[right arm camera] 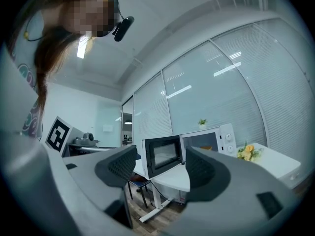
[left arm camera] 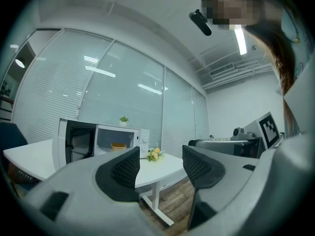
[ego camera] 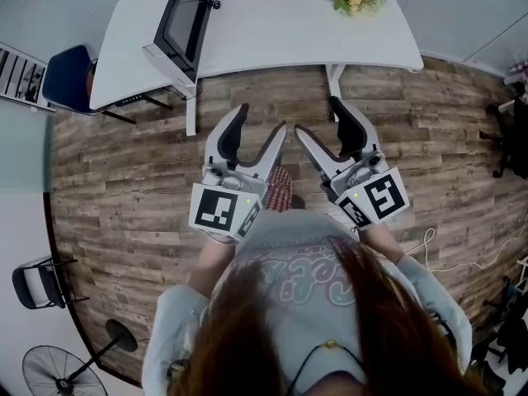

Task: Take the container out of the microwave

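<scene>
Left hand-held gripper (ego camera: 260,120) and right hand-held gripper (ego camera: 320,115) are wide open, empty, well apart from the white counter (ego camera: 289,31).
Small yellow container (left arm camera: 118,146) sits inside the open white microwave (left arm camera: 140,137); I think a hasty reach may hit its door.

No legible text anywhere; only blurred pink lettering (ego camera: 312,272) on the person's shirt (ego camera: 272,233)

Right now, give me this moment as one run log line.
microwave: on table, door open | container: inside microwave | left claw: open, empty | right claw: open, empty
</scene>
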Available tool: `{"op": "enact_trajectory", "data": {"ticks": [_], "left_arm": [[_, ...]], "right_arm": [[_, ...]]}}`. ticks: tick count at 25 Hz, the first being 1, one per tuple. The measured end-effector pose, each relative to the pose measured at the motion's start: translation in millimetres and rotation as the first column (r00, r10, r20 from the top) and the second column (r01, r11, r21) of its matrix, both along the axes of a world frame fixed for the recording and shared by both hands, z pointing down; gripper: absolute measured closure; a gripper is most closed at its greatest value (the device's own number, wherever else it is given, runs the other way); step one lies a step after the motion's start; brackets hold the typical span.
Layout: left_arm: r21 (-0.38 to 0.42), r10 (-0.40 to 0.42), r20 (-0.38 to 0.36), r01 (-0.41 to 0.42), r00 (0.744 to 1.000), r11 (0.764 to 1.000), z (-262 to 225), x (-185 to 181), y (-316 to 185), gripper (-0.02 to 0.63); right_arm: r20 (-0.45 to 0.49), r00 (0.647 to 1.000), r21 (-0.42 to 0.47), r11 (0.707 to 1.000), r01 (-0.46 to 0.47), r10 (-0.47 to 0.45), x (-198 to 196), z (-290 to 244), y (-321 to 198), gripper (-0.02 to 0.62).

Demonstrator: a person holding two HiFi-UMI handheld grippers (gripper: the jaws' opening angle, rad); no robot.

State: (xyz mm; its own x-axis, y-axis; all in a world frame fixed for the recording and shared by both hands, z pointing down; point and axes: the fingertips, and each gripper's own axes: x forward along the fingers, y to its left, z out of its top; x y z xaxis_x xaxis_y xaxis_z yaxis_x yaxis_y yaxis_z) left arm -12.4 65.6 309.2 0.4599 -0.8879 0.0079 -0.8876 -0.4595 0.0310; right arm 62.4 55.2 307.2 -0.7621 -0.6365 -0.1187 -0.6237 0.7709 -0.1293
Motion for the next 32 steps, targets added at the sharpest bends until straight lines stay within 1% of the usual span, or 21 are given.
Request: {"op": "enact_trajectory", "data": {"ticks": [6,11,18,22,24,32], "left_arm": [[0.017,0.014,-0.005,-0.014,1.000,1.000,2,-2,-21,0.353],[0.022,0.029,-0.002,-0.029,1.000,0.999,2,-8,-49,0.353],[0.044,0.033,0.003,-0.033,0.999,0.998,-4,-31,-110,0.353],[0.051,0.049,0.010,-0.050,0.999,0.997,-7,-35,-148,0.353],[0.050,0.054,0.009,-0.054,0.999,0.997,-7,-37,-167,0.353],[0.045,0.068,0.003,-0.068,0.998,0.997,-13,-48,-227,0.353]], "right_arm": [[-0.023,1.000,0.010,1.000,-0.017,0.017,-3,3,-20,0.290],[-0.032,0.999,0.019,1.000,-0.022,0.023,-11,0,-48,0.290],[-0.037,0.999,0.034,0.999,-0.033,0.034,-28,-3,-107,0.290],[-0.035,0.998,0.050,0.998,-0.043,0.045,-35,-7,-141,0.290],[-0.020,0.999,0.054,0.998,-0.043,0.045,-38,-9,-159,0.290],[-0.037,0.997,0.023,0.998,-0.060,0.061,-50,-8,-214,0.290]]}}
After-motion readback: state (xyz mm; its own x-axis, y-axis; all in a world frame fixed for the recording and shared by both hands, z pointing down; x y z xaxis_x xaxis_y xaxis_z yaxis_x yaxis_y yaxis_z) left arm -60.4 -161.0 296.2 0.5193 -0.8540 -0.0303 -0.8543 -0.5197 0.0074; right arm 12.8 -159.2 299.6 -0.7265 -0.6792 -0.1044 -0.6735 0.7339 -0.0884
